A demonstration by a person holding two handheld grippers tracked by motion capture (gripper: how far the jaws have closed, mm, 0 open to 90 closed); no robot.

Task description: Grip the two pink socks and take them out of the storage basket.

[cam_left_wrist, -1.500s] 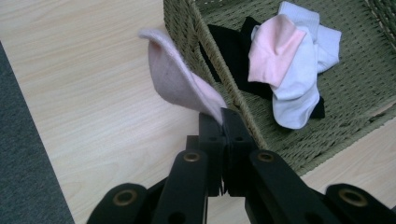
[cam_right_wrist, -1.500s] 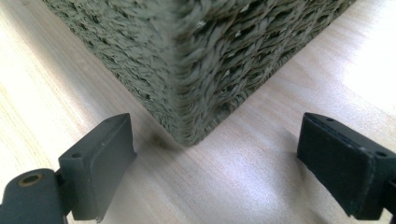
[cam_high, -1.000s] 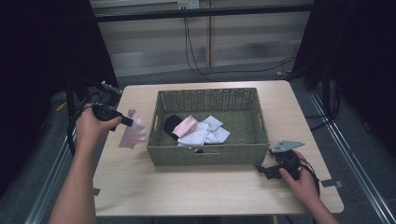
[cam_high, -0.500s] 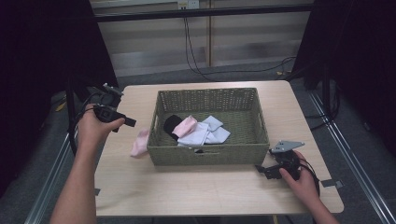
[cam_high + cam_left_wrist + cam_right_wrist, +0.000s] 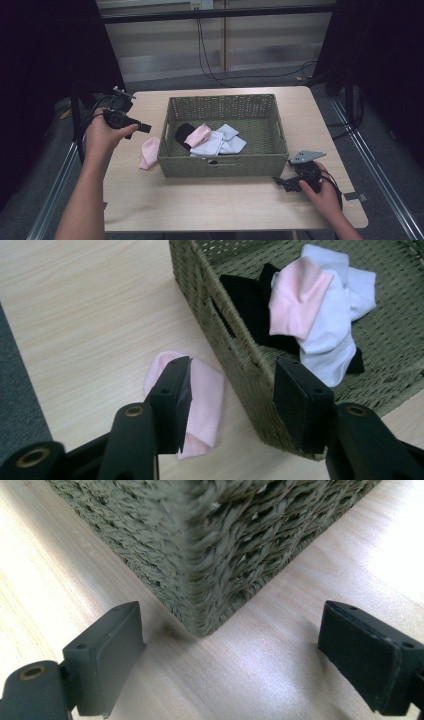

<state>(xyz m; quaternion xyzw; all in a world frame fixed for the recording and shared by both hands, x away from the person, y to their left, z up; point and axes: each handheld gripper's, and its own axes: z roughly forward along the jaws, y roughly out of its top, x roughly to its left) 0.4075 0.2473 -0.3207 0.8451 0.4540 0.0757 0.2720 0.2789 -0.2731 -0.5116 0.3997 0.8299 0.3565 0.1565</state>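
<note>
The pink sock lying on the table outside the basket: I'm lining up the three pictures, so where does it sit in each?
High view: the pink sock lies on the table, just left of the basket's left wall.
Left gripper view: lower middle, partly behind the left gripper's open jaws.
Right gripper view: not in it.
Shared landmark: the woven basket, seen in all three views.

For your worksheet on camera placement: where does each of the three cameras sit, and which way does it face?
High view: above the table's near side, facing forward and down on the woven green basket; both forearms show.
Left gripper view: on the left gripper, facing the pink sock on the table; open jaws show.
Right gripper view: on the right gripper, facing the basket's corner.
All three share the basket.
</note>
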